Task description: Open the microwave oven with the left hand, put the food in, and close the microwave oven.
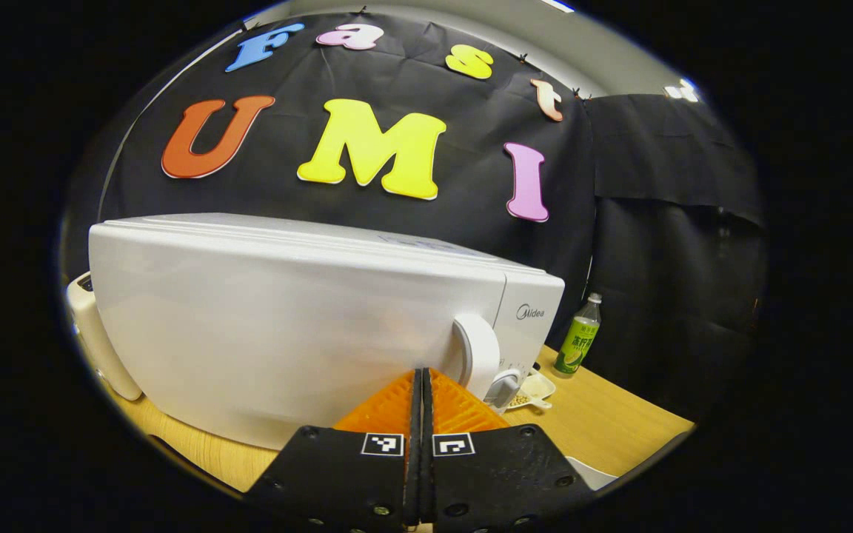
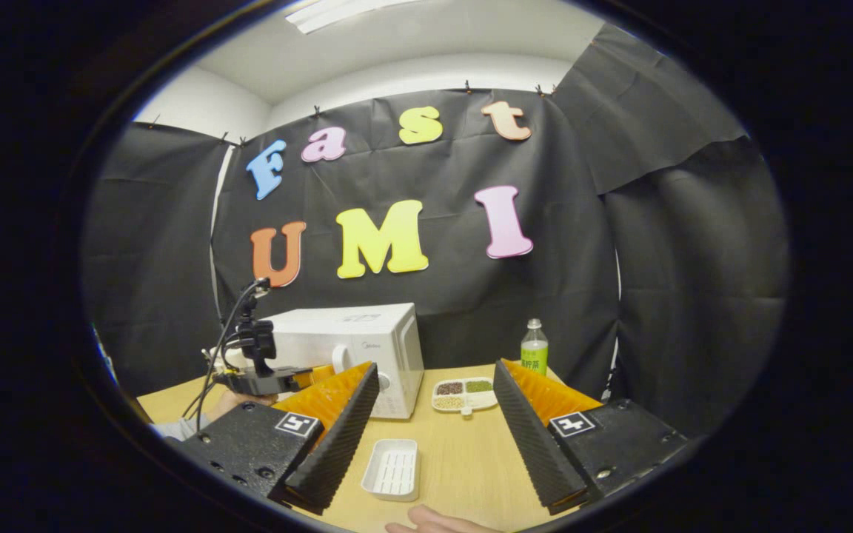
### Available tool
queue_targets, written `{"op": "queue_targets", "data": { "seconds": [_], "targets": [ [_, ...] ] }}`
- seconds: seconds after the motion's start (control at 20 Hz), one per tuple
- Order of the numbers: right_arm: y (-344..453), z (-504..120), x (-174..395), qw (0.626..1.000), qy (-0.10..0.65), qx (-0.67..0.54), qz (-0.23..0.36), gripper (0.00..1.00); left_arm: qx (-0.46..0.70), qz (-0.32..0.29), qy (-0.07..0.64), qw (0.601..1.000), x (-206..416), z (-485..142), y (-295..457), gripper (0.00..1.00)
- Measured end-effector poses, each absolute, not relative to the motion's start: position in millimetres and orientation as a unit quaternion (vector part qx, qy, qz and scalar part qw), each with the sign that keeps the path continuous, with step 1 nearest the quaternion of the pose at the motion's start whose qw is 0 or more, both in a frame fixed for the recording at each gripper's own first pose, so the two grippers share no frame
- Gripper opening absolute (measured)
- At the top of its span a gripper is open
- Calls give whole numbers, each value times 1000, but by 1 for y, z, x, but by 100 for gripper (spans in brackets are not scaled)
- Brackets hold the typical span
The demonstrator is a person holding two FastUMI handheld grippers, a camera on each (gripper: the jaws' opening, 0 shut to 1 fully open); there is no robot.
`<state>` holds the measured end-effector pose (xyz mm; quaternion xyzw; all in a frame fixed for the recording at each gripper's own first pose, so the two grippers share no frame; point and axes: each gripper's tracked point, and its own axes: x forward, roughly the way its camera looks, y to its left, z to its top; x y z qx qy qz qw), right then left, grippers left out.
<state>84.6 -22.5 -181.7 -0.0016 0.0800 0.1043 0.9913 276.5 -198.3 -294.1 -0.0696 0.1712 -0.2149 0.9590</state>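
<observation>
The white microwave (image 1: 308, 326) stands with its door closed; its round white handle (image 1: 475, 354) sits at the door's right edge. My left gripper (image 1: 420, 381) is shut with nothing between its fingers, its tips close to the door just left of the handle. In the right gripper view the microwave (image 2: 356, 340) is at the back left, and the left gripper (image 2: 315, 374) is held against its front by a hand. The food, a divided dish of beans (image 2: 463, 394), lies right of the microwave. My right gripper (image 2: 435, 366) hangs open above the table, holding nothing.
A green drink bottle (image 2: 534, 348) stands at the back right of the wooden table (image 2: 463, 451). A white ribbed tray (image 2: 392, 468) lies near the front, and a hand (image 2: 426, 525) shows at the bottom edge. A cream-white appliance (image 1: 97, 340) stands left of the microwave.
</observation>
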Motion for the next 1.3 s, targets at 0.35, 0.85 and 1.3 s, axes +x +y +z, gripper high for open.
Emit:
{"op": "queue_targets", "data": {
  "seconds": [0.35, 0.85, 1.3],
  "targets": [
    [-27, -172, 56, 994, 77, 31, 66, 98, -43, -168, 172, 970, 224, -277, -155, 29],
    [-31, -145, 32, 996, 73, 42, 40, 89, -28, -86, 140, 986, 141, -197, -98, 94],
    [-29, -53, 0, 1000, -2, -6, 21, 97, -5, -54, 110, 992, 72, -100, -57, 94]
  ]
}}
